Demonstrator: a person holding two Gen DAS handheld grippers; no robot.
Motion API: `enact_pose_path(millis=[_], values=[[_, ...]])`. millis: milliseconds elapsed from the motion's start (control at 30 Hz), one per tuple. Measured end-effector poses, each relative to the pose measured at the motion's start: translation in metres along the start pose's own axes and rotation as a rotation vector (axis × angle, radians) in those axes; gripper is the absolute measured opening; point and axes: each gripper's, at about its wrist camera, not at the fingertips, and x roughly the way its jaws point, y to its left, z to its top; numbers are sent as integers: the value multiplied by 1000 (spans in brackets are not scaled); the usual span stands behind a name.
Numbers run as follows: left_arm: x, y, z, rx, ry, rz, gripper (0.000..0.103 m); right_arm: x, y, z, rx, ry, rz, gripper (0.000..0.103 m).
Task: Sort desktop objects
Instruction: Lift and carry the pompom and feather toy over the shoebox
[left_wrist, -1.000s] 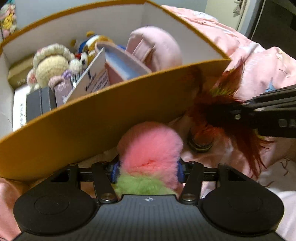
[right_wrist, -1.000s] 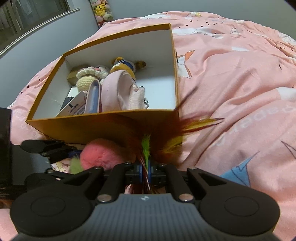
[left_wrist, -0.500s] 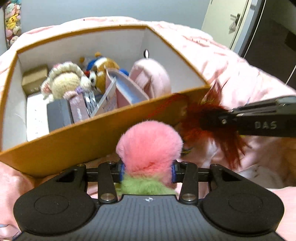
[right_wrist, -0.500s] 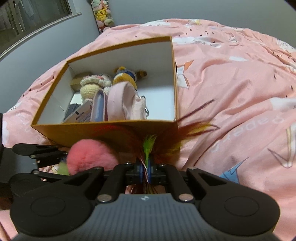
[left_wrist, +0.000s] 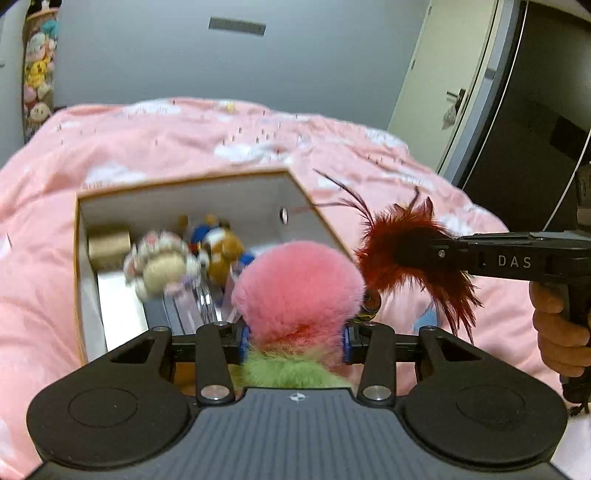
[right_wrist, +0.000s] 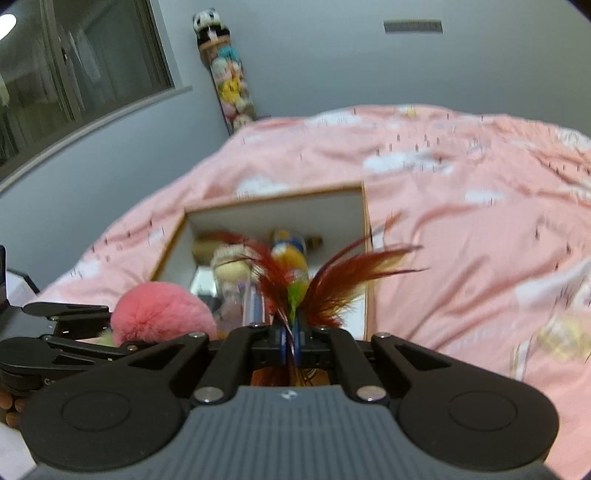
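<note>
My left gripper (left_wrist: 293, 338) is shut on a fluffy pink and green pom-pom (left_wrist: 295, 288), raised above the near edge of an open orange box (left_wrist: 79, 280). My right gripper (right_wrist: 291, 341) is shut on a dark red feather toy (right_wrist: 332, 280) with a green tuft; in the left wrist view the same feather toy (left_wrist: 402, 254) hangs to the right of the pom-pom. In the right wrist view the pom-pom (right_wrist: 162, 314) sits to the left, level with the feathers. The box (right_wrist: 365, 221) lies ahead of both grippers.
The box holds a crocheted doll (left_wrist: 162, 266), a brown and blue plush (left_wrist: 218, 247), a gold carton (left_wrist: 107, 245) and flat packs. It rests on a pink bedspread (right_wrist: 461, 221). A hanging column of plush toys (right_wrist: 229, 81) and a door (left_wrist: 436, 88) stand at the grey wall.
Both grippers have risen with their loads, so the box has dropped lower and farther away in both views and its inside shows from above. The wall and door came into view.
</note>
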Motion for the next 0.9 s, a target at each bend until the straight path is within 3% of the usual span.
enact_pose_path(millis=[167,433,900], values=[[8,0,33,27,-26,49,48,-4,-2,24,-13,-83,-33,4],[62,-12,71,63,4,17,48,20,-16,48,1,-131,-90,4],[160,4,87,54,119,28,49,66,-47,64,54,-102,-102,4]])
